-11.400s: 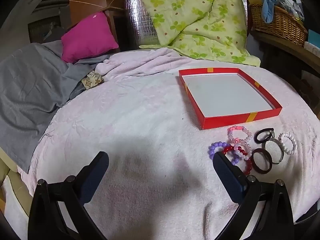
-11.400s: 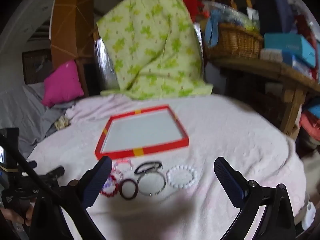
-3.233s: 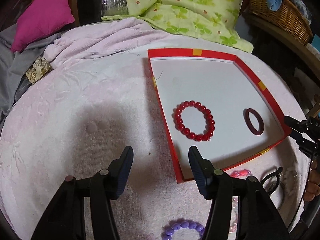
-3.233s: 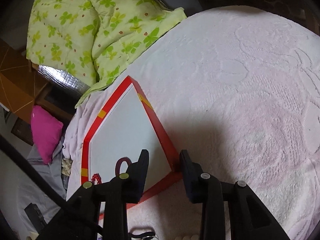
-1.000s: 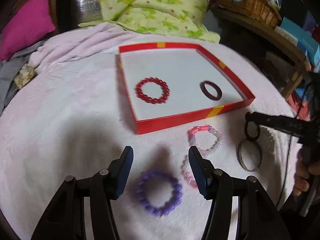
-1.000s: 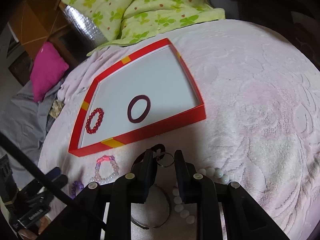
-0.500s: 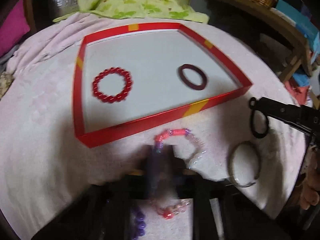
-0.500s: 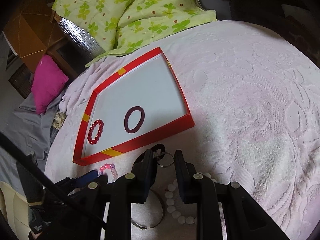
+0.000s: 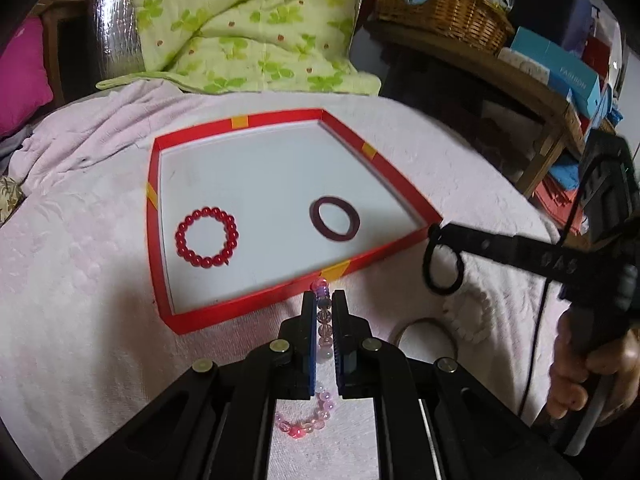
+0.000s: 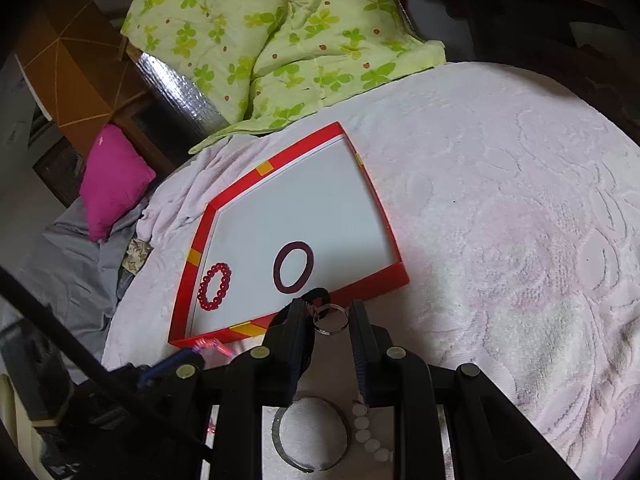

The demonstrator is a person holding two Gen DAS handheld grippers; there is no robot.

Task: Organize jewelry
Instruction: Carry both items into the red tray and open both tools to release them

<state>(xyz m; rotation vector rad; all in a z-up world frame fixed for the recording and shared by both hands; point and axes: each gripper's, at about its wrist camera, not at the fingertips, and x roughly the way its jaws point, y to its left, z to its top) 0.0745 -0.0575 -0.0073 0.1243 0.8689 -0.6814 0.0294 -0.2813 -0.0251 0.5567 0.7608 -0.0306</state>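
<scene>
Occlusion affects most of the loose jewelry near the red tray [image 9: 280,300]. The left gripper [image 9: 324,304] is clamped on a pink-and-purple bead bracelet [image 9: 323,320]; its beads show only between the blue pads and in a short arc below the gripper body. The right gripper [image 10: 328,312] pinches a black looped band [image 9: 442,266], which hangs off the fingertips just right of the tray's near right corner. From the right wrist camera that band shows only as a dark curve at the fingertips, beside a small metal ring [image 10: 330,319] whose attachment is hard to make out.

A silver bangle [image 10: 310,434] and a white bead bracelet [image 10: 366,428] lie on the pink blanket [image 10: 520,240], partly covered by the right gripper body. In the left view the bangle is half cut off and the white beads are nearly lost against the blanket.

Inside the tray, both views show a red bead bracelet [image 9: 207,237] at the left and a dark maroon bangle [image 9: 334,224] to its right, well apart.

Only the left view shows the hand [image 9: 580,376] holding the right gripper and the wicker basket [image 9: 440,4] at the far right. Only the right view shows the full magenta pillow [image 10: 114,186] at the far left.
</scene>
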